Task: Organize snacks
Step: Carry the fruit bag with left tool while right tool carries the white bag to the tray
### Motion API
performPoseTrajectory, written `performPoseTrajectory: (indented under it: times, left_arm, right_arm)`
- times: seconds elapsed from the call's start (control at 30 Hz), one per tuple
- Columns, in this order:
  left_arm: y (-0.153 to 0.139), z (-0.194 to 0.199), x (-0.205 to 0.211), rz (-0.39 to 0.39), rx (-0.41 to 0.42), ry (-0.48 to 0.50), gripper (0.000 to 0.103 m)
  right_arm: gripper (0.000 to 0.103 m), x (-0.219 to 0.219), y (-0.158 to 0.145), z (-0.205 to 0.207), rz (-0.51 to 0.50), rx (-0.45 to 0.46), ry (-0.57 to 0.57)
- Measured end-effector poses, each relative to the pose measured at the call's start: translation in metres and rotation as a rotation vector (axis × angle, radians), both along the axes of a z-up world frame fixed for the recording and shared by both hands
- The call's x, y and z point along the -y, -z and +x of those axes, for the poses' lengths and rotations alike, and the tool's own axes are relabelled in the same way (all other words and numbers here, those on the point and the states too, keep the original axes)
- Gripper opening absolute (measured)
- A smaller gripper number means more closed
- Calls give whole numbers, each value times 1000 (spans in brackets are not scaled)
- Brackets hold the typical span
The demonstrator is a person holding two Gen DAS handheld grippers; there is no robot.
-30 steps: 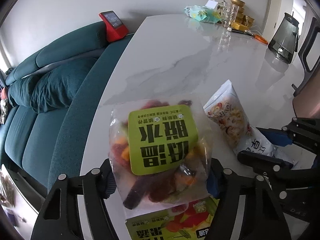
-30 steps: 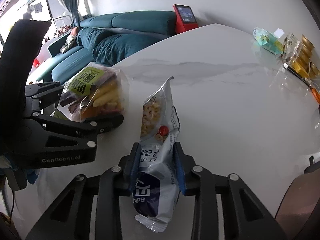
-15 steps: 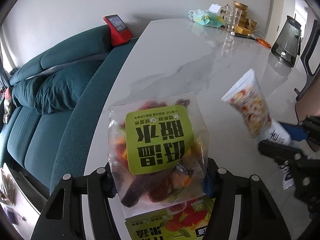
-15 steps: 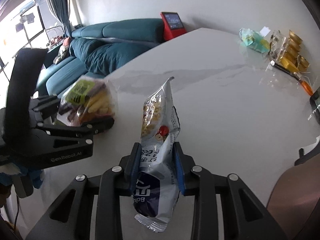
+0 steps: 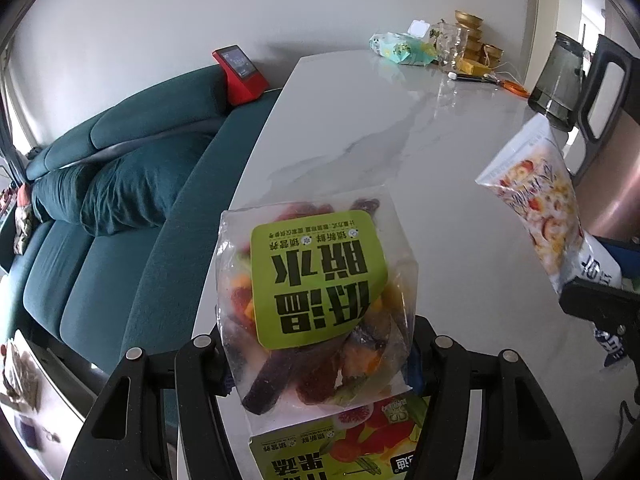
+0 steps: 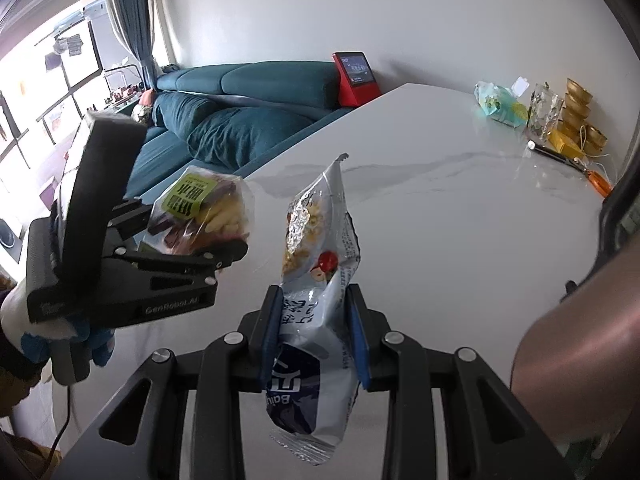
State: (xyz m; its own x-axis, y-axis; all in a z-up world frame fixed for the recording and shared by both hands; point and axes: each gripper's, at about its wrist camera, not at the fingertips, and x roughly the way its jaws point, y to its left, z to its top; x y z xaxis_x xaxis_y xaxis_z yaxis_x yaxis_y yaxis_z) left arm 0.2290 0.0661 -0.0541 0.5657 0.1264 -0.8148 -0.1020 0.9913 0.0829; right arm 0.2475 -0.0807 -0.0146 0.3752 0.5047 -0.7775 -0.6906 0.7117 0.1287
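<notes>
My left gripper [image 5: 320, 360] is shut on a clear bag of dried fruit and vegetable crisps [image 5: 316, 300] with a green label, held above the white marble table [image 5: 380, 120] near its left edge. The same bag of crisps [image 6: 204, 212] shows in the right wrist view, in the left gripper [image 6: 192, 252]. My right gripper [image 6: 314, 332] is shut on a blue and white cereal snack bag [image 6: 316, 280], lifted off the table and standing upright. That cereal bag [image 5: 540, 216] appears at the right of the left wrist view. Another green-labelled packet [image 5: 336, 440] lies below the held crisps.
A teal sofa [image 5: 100, 200] runs along the table's left side, with a red screen device [image 5: 240, 76] on its back. At the far end stand a tissue pack [image 5: 400, 46], gold bowls [image 5: 472, 36], a glass jar and an orange tool. A dark kettle [image 5: 560, 76] and a chair are at right.
Both grippers have risen with their bags. The cereal bag, lying on the table a second ago, now hangs upright in the air. The crisps bag is pinched a little tighter.
</notes>
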Motion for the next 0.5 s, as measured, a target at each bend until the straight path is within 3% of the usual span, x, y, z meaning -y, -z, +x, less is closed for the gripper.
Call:
performPoseTrajectory:
  times: [0.5]
  left_arm:
    - [-19, -59, 82, 23, -20, 118, 56]
  right_arm:
    - [0, 84, -17, -89, -18, -24, 19]
